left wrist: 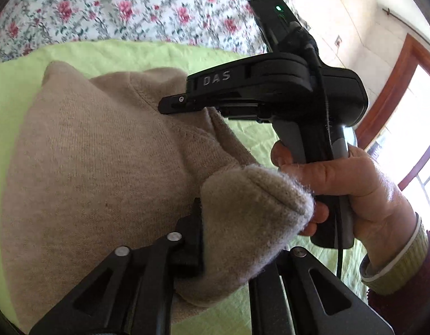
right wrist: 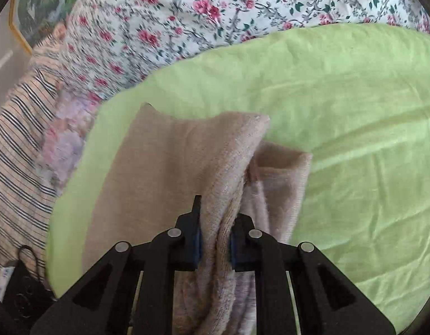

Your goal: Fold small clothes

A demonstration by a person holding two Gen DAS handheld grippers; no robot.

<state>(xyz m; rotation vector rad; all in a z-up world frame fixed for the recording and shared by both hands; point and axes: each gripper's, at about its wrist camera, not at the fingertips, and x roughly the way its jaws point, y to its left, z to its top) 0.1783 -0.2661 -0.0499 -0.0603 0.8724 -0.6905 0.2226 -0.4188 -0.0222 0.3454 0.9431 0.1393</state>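
A beige knitted garment (left wrist: 98,150) lies partly lifted over a light green cloth (left wrist: 109,53). My left gripper (left wrist: 234,240) is shut on a thick bunched fold of the garment; its right finger is hidden by the fabric. My right gripper (left wrist: 170,103) shows in the left wrist view, held by a hand (left wrist: 354,187), its tips at the garment's far edge. In the right wrist view my right gripper (right wrist: 215,240) is shut on a folded edge of the same garment (right wrist: 173,162), which hangs and drapes onto the green cloth (right wrist: 354,139).
A floral bedspread (right wrist: 215,11) lies beyond the green cloth. A striped fabric (right wrist: 17,145) and a black object (right wrist: 22,287) are at the left. A wood-framed window (left wrist: 404,111) and wall are at the right.
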